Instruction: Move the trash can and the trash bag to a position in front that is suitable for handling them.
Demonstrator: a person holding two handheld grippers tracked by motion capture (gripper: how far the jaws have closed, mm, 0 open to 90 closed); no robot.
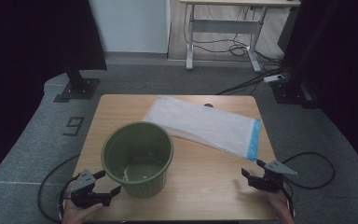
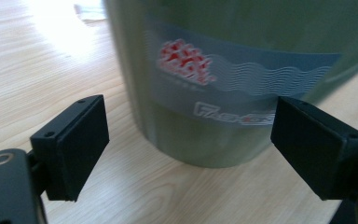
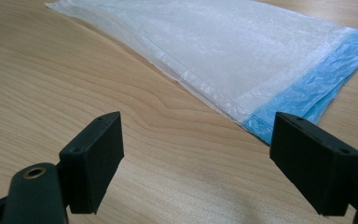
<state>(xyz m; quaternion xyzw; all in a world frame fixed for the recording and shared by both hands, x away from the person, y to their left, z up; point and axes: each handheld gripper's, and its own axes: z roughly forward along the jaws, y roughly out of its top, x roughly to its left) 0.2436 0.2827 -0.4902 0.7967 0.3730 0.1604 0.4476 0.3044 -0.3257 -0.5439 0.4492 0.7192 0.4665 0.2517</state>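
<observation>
Left gripper view crops the green bin (image 2: 223,70); both tongs (image 2: 189,149) (image 3: 198,163) gape empty.

floor: grey carpet (image 1: 37,135) | wall: pale (image 1: 128,25) | far desk (image 1: 223,23), cables (image 1: 242,49) beneath | sides: dark

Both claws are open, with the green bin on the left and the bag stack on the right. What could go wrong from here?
1. The stack of white bags lies flat on the table; the right claw may pinch several thin layers together or just slide the stack.
2. The green bin stands upright and looks empty, so it is probably light; the left claw, close to its wall, could nudge or tip it.
3. The bags' blue edge lies near the table's right edge; a push might send them off.
</observation>
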